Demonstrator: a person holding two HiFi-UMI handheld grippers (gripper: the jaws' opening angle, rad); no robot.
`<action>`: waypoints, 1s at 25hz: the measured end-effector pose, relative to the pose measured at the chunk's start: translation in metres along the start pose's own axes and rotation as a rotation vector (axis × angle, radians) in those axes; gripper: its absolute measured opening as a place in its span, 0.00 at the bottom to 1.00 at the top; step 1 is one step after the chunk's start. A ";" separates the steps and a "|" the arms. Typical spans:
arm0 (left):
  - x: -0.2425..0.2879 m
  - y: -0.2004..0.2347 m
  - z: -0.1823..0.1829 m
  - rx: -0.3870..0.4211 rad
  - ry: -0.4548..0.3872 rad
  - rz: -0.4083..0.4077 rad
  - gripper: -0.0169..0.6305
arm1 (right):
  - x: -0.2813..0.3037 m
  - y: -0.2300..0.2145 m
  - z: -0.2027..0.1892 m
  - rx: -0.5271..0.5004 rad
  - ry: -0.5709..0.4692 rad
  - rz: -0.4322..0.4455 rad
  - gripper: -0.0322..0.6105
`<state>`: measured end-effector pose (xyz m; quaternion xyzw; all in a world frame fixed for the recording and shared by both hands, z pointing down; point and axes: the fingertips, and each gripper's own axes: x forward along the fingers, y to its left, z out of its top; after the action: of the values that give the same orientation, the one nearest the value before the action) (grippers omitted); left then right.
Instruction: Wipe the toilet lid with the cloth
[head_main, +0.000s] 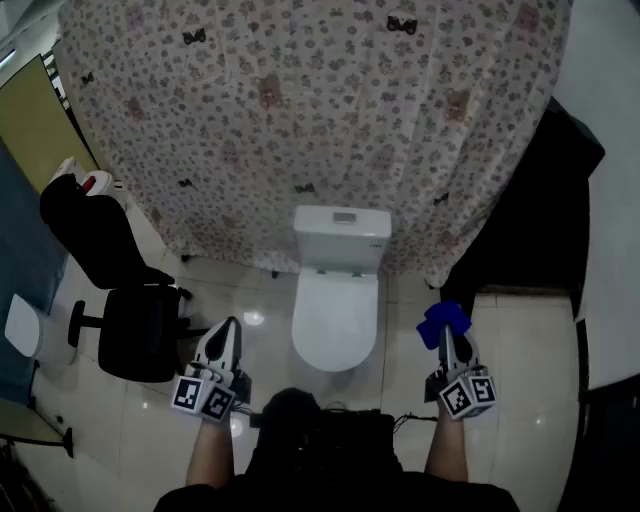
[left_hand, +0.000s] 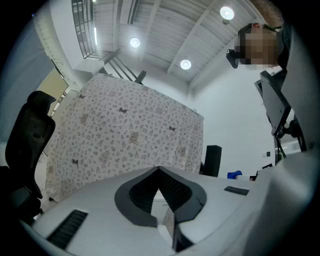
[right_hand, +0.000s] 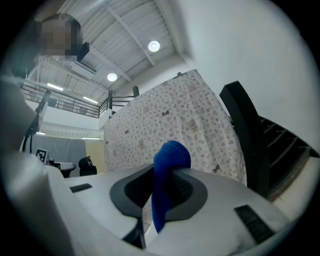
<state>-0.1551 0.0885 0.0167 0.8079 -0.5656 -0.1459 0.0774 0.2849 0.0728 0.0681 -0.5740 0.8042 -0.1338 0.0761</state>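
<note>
Wiping not yet begun: right gripper (head_main: 450, 342) pinching crumpled blue cloth (head_main: 443, 320), hovering right of closed white toilet lid (head_main: 335, 322); left gripper (head_main: 224, 338) hanging left, jaws pressed together, gripping nothing; whole lid left to wipe

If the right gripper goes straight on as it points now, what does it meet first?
Probably the patterned curtain, near its right edge; the toilet lies left of that line. Depth is hard to judge.
</note>
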 end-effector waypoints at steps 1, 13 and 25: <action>0.008 0.003 -0.002 0.001 0.007 -0.004 0.01 | 0.009 0.001 -0.004 0.001 0.012 0.002 0.13; 0.116 0.096 -0.052 -0.042 0.112 -0.042 0.01 | 0.166 0.046 -0.063 -0.061 0.177 0.078 0.13; 0.166 0.177 -0.155 -0.107 0.335 -0.039 0.01 | 0.318 0.102 -0.221 -0.007 0.416 0.216 0.13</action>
<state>-0.2097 -0.1345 0.1902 0.8266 -0.5203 -0.0407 0.2106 0.0271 -0.1684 0.2578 -0.4448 0.8599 -0.2376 -0.0792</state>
